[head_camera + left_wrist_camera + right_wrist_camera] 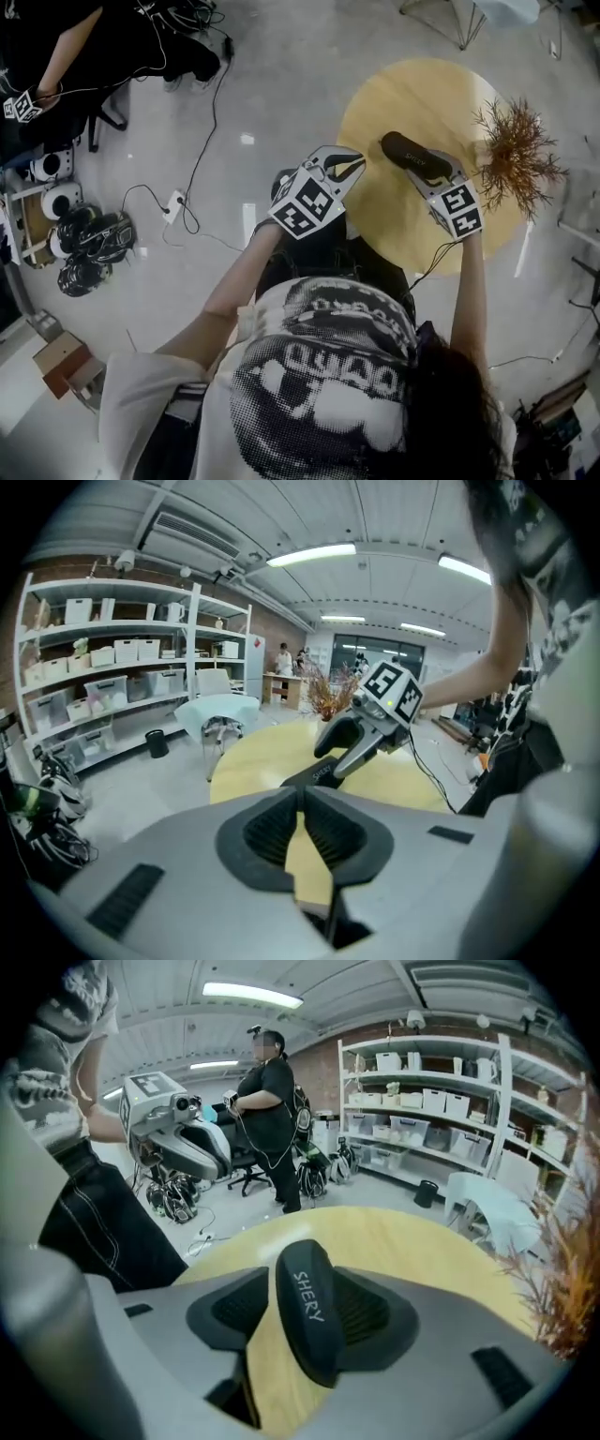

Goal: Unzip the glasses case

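A black glasses case (408,152) marked SHERY sits at the near edge of a round wooden table (394,103). In the right gripper view the case (307,1312) stands between the jaws of my right gripper (305,1297). It leans on the right pad, and a strip of table shows on its left, so the jaws are open. From the left gripper view the case (314,772) slopes from the right gripper (352,747) down to the table. My left gripper (300,794) is shut and empty, and in the head view it (352,167) hovers just left of the case.
A dried branching plant (516,159) stands on the table's right side. Cables and a power strip (173,206) lie on the floor to the left, near dark gear (84,248). A person in black (267,1119) stands beyond the table. Shelves (103,667) line the wall.
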{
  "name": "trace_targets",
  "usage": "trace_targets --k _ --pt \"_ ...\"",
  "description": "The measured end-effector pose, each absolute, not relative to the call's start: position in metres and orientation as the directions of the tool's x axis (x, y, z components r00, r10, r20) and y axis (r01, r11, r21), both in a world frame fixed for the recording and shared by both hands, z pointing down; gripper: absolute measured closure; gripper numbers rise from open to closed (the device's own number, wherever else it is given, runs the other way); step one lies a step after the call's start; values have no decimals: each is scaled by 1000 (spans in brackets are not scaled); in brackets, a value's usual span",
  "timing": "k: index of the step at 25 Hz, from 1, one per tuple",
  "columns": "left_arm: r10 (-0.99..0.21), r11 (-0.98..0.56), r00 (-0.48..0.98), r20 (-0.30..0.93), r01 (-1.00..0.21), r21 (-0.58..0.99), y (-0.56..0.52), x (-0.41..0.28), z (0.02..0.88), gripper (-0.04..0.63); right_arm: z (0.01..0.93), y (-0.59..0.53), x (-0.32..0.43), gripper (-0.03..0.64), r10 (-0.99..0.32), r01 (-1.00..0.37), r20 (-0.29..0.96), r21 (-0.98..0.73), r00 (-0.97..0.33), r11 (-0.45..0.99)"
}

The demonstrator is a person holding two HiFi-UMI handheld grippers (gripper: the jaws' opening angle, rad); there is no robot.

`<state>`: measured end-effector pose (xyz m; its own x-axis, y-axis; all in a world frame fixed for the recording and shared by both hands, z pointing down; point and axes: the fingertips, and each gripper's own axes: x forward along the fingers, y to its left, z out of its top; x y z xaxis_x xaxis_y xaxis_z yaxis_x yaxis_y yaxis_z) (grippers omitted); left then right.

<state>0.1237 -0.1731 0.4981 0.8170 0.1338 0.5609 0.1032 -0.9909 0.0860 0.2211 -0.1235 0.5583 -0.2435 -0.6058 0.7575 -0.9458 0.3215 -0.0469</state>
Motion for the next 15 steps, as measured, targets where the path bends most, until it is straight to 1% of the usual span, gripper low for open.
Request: trace_targets --k 5,6,7,8,9,12,15 --pt "212 -975 768 605 210 75 -180 133 529 578 578 -125 228 323 -465 -898 843 -48 -271 437" --pt "229 -970 756 613 232 76 -181 134 535 572 580 -126 230 317 -445 -891 852 -52 -275 451" --pt "246 -964 742 623 256 75 -181 135 541 546 581 -128 232 313 -428 -886 860 -60 -280 460" --pt "263 -957 727 635 282 73 -181 136 548 500 581 -129 233 311 -411 -883 865 -74 -288 464" --pt "277 -949 711 646 307 69 -182 137 554 475 583 -131 234 311 -393 -881 869 -96 -301 463" --pt "305 -925 671 676 379 41 -184 143 571 472 590 -131 234 311 -335 -876 877 -172 -345 451" --pt "326 -892 636 699 451 6 -186 154 585 472 597 -128 232 311 -301 -872 886 -194 -352 450"
